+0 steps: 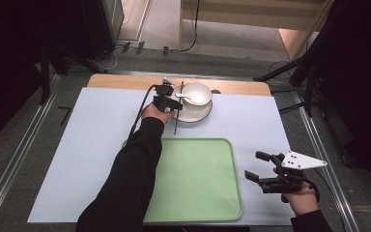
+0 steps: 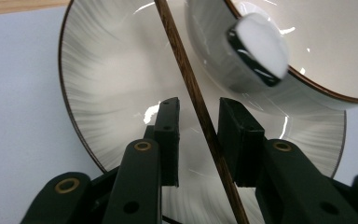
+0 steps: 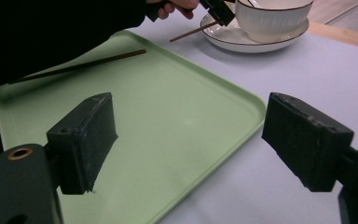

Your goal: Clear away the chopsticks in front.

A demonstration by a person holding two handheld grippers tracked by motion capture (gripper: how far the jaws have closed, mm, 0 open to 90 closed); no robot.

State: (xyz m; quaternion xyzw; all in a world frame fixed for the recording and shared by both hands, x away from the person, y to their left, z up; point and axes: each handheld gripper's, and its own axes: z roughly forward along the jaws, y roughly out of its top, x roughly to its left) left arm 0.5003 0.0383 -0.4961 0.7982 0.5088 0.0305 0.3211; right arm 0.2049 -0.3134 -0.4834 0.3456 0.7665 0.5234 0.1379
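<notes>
Left hand-held gripper sat spread astride thin, stiff, light chopstick over fragile plate; grip mid-shaft; right hand-held gripper spread, empty.

The tabletop is evenly lit from above, while the room around it is dark. White glare spots shine on the plate and bowl. The spoon looks blurred and overexposed.
</notes>
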